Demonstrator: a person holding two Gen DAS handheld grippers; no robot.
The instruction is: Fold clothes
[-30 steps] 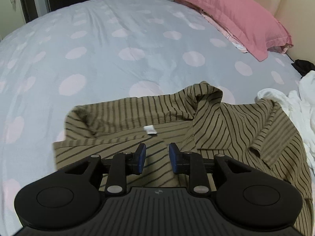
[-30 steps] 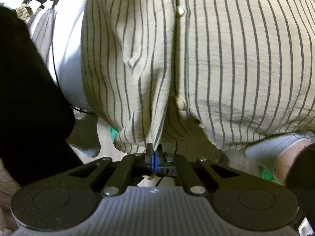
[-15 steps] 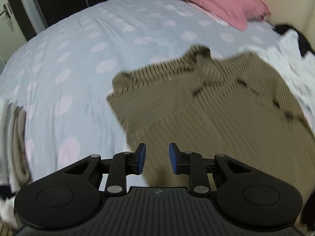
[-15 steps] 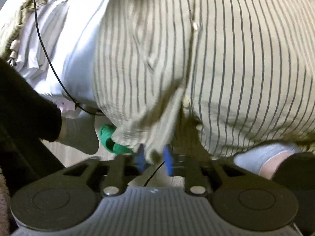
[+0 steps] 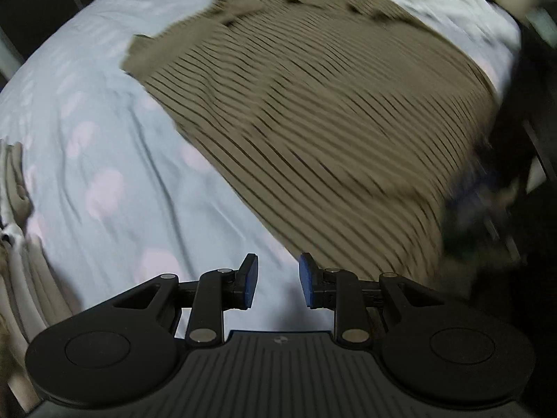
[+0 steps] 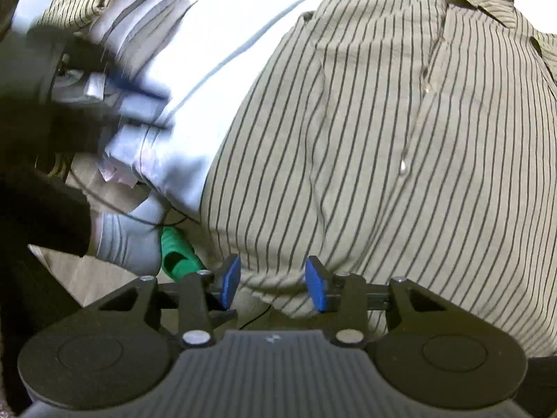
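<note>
Looking down your left gripper (image 5: 276, 280), you see its jaws parted a little with nothing between them; only the sheet (image 5: 115, 160) shows in the gap. The shirt (image 5: 313, 104), tan with dark stripes, lies spread on the bed, its hem at the near edge and its collar towards the far side. This view is blurred, so the folds at the collar are hard to read. Your left gripper sits just off the shirt's left side, near the bed's near edge, not touching the cloth. A stack of folded clothes (image 5: 17, 244) lies at the bed's left edge.

Your right gripper (image 6: 274, 285) points down at the shirt's hem, where the cloth hangs over the near edge of the bed. Its jaws are opening, and stand about half apart. The hem sits behind the gap, but the pads (image 6: 231, 280) do not press on it. The button placket (image 6: 414, 132) runs up the front towards the collar (image 6: 487, 0). Below the bed edge a green slipper (image 6: 177, 254) and a grey sock (image 6: 125, 244) show on the floor, with a thin black cable (image 6: 139, 219) across them. The blurred dark shape at the left of this view is your other gripper.
</note>
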